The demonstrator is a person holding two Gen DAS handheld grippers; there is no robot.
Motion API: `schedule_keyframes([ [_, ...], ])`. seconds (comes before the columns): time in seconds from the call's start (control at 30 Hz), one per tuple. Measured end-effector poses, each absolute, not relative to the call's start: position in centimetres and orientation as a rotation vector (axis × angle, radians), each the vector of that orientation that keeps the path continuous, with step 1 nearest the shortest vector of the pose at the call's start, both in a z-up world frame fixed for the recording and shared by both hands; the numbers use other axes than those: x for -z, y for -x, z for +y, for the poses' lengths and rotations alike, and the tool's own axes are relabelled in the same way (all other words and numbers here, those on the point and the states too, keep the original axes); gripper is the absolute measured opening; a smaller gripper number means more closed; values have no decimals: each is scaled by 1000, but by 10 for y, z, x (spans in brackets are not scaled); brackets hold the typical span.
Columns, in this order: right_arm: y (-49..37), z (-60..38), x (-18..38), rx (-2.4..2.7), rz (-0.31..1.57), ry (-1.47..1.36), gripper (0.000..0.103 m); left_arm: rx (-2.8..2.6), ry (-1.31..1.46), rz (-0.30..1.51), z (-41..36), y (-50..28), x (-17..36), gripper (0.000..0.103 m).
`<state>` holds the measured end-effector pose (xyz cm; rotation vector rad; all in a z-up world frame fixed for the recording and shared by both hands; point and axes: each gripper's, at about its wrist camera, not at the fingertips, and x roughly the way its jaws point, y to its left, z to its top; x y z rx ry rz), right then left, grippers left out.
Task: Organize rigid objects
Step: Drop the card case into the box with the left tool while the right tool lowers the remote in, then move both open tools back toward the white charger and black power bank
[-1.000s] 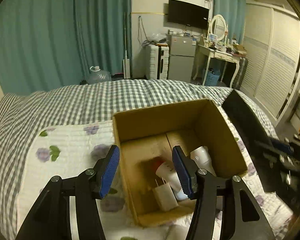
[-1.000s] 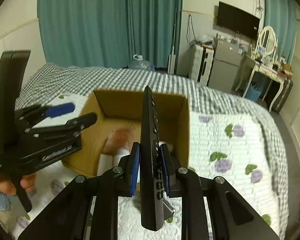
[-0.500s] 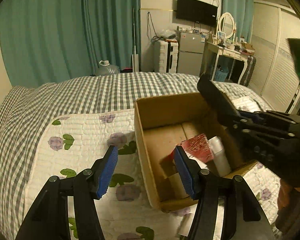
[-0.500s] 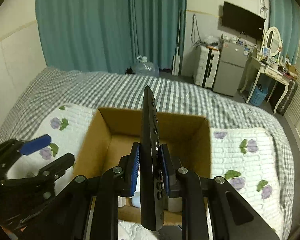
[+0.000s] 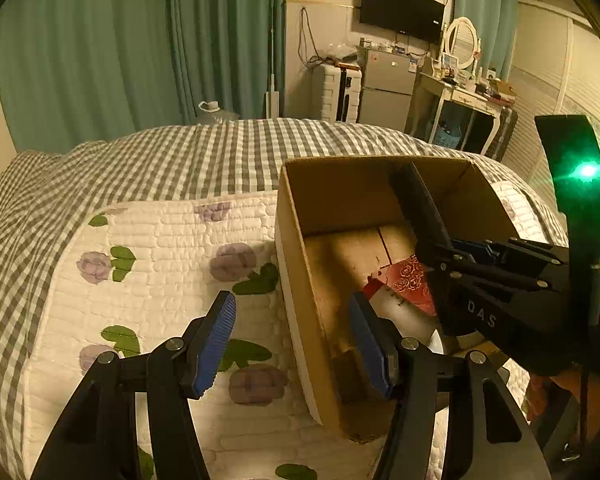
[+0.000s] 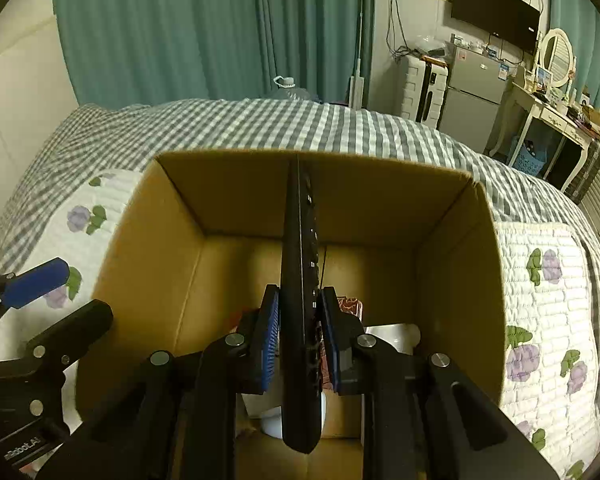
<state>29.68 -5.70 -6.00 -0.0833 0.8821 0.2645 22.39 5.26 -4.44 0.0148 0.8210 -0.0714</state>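
An open cardboard box (image 5: 340, 196) (image 6: 460, 264) sits on the bed. My right gripper (image 6: 298, 332) (image 5: 472, 254) is shut on a black remote control (image 6: 300, 240) (image 5: 420, 208), held on edge and reaching down into the box. On the box floor lie a red patterned packet (image 5: 410, 284) and white items (image 5: 400, 316) (image 6: 396, 334), partly hidden by the gripper. My left gripper (image 5: 292, 344) (image 6: 56, 304) is open at the box's near left corner. In the left wrist view the box's left wall shows between its blue pads (image 5: 216, 340), which do not press on it.
The bed carries a grey checked cover (image 5: 220, 152) and a white quilt with purple flowers (image 5: 160, 264) (image 6: 540, 320). Teal curtains, a small fridge (image 5: 388, 84), a white dressing table and a wall TV stand far behind. A hand (image 5: 540, 396) shows at the lower right.
My right gripper has carried the remote down and forward into the box. My left gripper has sunk and shifted left, from over the box's inside to its left wall.
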Motion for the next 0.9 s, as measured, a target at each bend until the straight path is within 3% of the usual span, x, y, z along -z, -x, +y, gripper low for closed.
schedule_keyframes([
  [0.03,-297,-59,59,-263,879,72,20,73,-18,821,52,-224,44,61],
  [0.1,-297,-60,55,-277,880,55,31,69,-19,821,51,-223,40,61],
  [0.17,-294,-61,45,-246,858,74,64,64,-11,819,50,-223,34,61],
  [0.3,-279,-69,13,-225,806,76,65,64,-9,775,45,-211,8,61],
  [0.63,-217,-106,-78,-175,664,108,91,69,-33,679,15,-166,-52,66],
  [0.9,-164,-144,-121,-146,591,128,103,65,-91,636,-20,-128,-82,66],
])
